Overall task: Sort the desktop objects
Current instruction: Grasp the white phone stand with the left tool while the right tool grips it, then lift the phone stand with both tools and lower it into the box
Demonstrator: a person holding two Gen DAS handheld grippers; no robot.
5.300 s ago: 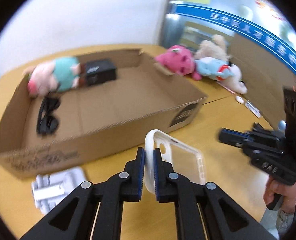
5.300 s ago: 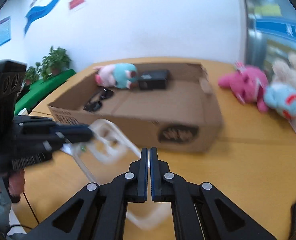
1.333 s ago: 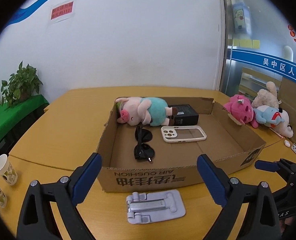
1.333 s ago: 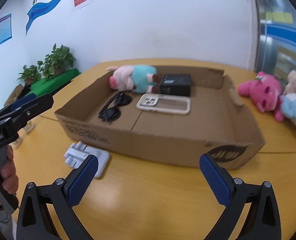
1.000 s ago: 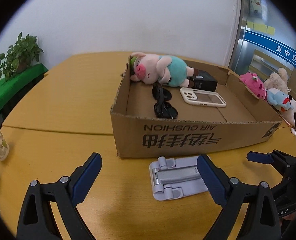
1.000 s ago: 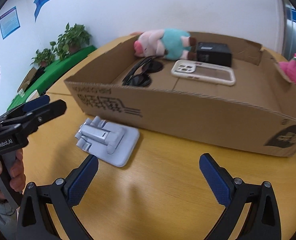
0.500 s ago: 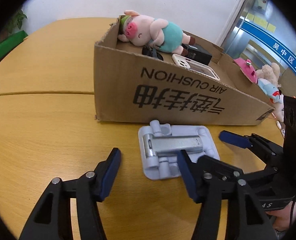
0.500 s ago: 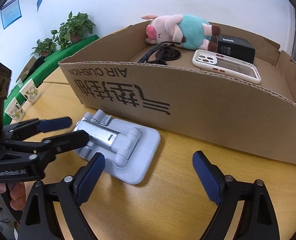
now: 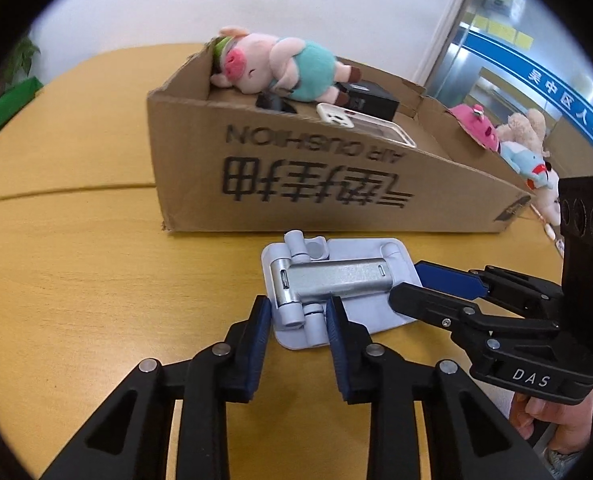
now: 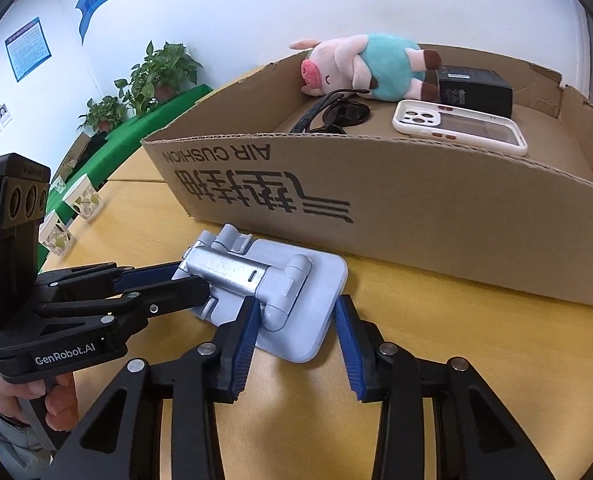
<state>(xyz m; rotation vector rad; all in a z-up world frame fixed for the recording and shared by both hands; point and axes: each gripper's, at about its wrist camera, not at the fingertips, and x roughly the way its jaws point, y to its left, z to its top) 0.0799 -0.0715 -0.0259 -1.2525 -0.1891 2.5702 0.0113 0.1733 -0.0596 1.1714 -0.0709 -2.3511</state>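
Two grippers converge on one folded phone stand, a pale grey-blue slab with a silver hinged arm, lying flat on the yellow table just in front of the cardboard box. In the left wrist view its long axis runs left to right across the middle of the frame, roughly parallel to the box's printed wall, with the hinge knuckles at the left end. In the right wrist view the same axis slants from the upper left down to the lower right.

Around the hinge end, the left gripper has its jaws narrowly apart and closing; the stand's near left corner sits between the blue pads, which look close to touching it (contact itself cannot be told). At the opposite end, the right gripper is somewhat wider and also closing, its left pad against the stand's foot hinge, its right pad still clear of the slab's edge.
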